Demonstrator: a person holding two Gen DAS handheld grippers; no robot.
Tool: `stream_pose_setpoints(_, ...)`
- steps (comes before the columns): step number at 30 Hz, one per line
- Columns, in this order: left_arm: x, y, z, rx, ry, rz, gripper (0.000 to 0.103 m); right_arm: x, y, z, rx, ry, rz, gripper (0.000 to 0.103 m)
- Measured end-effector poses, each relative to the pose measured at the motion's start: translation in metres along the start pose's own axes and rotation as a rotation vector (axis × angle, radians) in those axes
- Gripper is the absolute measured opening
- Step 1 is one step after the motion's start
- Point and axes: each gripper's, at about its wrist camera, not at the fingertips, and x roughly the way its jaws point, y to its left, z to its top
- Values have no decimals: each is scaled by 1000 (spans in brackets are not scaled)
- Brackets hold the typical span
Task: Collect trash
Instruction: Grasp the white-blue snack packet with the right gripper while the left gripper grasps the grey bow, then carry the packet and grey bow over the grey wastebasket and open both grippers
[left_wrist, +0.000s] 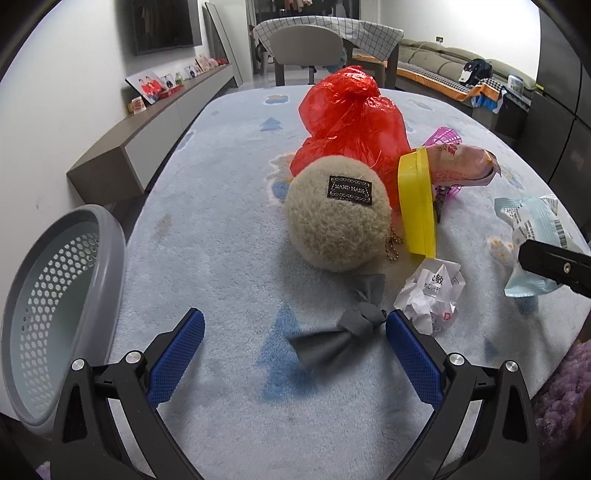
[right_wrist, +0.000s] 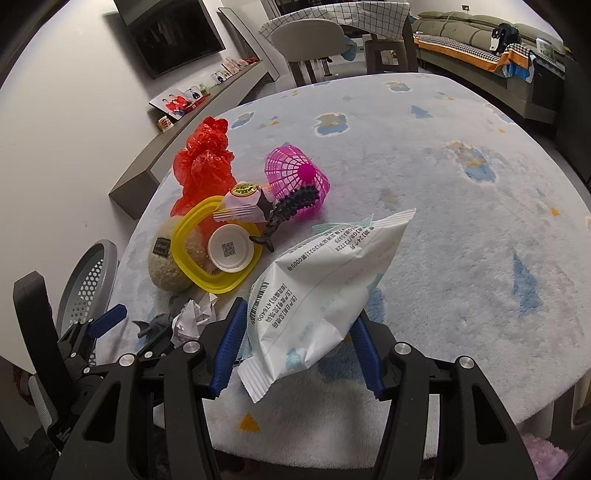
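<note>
My right gripper (right_wrist: 299, 325) is shut on a white and pale-blue snack wrapper (right_wrist: 325, 284) and holds it just above the carpeted table; the wrapper also shows in the left wrist view (left_wrist: 532, 236). My left gripper (left_wrist: 295, 328) is open and low over the table, with a small grey toy shark (left_wrist: 347, 325) between its fingers, against the right one. A crumpled white paper (left_wrist: 432, 295) lies just right of it, also in the right wrist view (right_wrist: 194, 317). A red plastic bag (left_wrist: 351, 118) lies behind.
A grey perforated bin (left_wrist: 55, 295) stands at the table's left edge. A beige plush ball (left_wrist: 338, 214), a yellow lid (left_wrist: 417, 203), a pink packet (left_wrist: 461, 166), a pink mesh basket (right_wrist: 295, 177), a white cup (right_wrist: 231, 249) and a black brush (right_wrist: 291, 210) crowd the middle.
</note>
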Motion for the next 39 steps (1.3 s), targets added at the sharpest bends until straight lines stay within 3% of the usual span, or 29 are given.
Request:
stream_pose_setpoints(3, 3, -4, 3, 19, -1, -3, 95, -1, -1, 1, -2, -2, 4, 54)
stream_pose_setpoints(8, 3, -10, 4, 43, -1, -50, 74, -2, -2, 0, 3, -2, 7, 54)
stream_pose_setpoints(11, -2, -16, 1, 59, -8, -77, 55, -2, -3, 0, 6, -5, 8, 54)
stream_pose_setpoints(15, -8, -18, -3, 75, -12, -105, 22, -3, -2, 0, 2, -9, 7, 54)
stream_pose_setpoints(22, -21, -10, -8, 54, -27, -108, 20, -7, -1, -2, -1, -20, -3, 54)
stream_pose_setpoints(29, -47, 16, -7, -6, -82, -62, 20, -19, 7, -10, -6, -38, -19, 54)
stream_pose_setpoints(39, -84, 58, -2, -62, -156, -9, 20, -44, 51, -17, -79, -68, 8, 54)
